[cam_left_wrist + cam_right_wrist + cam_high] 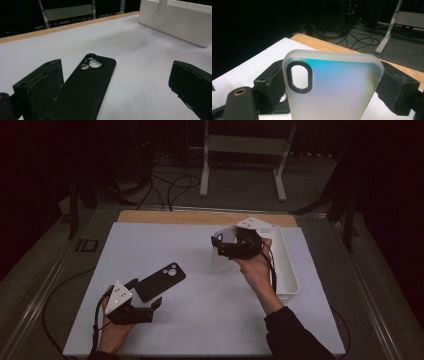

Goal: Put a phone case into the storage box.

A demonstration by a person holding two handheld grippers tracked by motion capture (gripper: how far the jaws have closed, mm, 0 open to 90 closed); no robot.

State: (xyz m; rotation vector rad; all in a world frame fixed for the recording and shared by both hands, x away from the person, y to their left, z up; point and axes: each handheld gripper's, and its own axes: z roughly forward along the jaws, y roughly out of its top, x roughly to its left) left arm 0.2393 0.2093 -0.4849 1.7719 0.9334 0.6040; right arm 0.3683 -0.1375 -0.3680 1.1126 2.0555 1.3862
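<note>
The right hand-held gripper [332, 82] clamps a frosted phone case [332, 87] by its edges, raised just left of the white bin [289, 265]. The left hand-held gripper [145, 307] stands released, jaws apart; its own view shows a black phone case [85, 87] flat on the worktop [200, 310] between them, well left of the bin.

Matt plastics in front of you.
Your black rubbery phone case [85, 85] looks matt; your frosted translucent plastic phone case [332, 87] shimmers smoothly.

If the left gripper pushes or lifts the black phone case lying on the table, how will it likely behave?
The flat black matte phone case lies flush on the white table, so it would probably slide, not roll or tip. It looks thin and hollow, likely light and somewhat flexible. The open left gripper may struggle to get under its low edge.
</note>
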